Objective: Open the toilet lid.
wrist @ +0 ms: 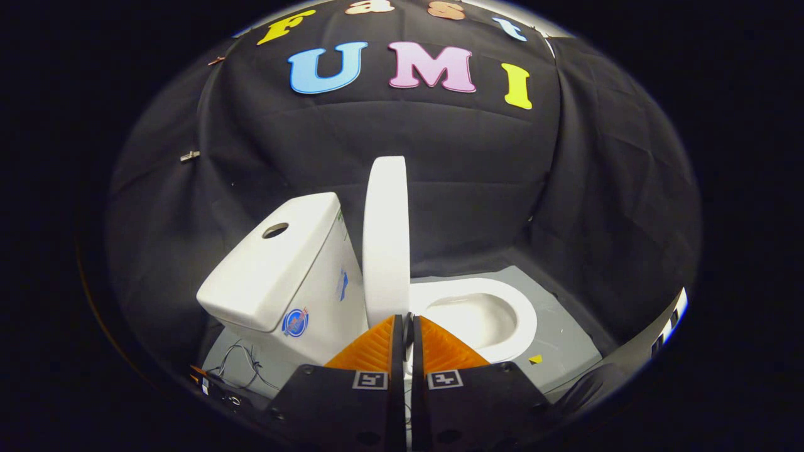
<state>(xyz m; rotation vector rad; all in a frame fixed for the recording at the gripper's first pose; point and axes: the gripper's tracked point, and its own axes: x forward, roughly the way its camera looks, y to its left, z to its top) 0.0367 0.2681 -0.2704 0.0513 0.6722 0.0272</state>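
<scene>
Toilet lid [385,242] stood upright, raised beside the tank [282,270] — bowl [496,314] exposed to its right. Gripper [407,323] fingers were together, gripping nothing — tips just before the lid's lower edge.

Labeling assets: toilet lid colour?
Plain white toilet lid, standing upright beside the tank; gripper fingers closed. Gripper view.

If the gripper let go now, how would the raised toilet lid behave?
The toilet lid stands near upright beside the tank, so it would probably stay up. It looks rigid and glossy, likely slippery. The gripper looks nearly closed at its lower edge.
</scene>
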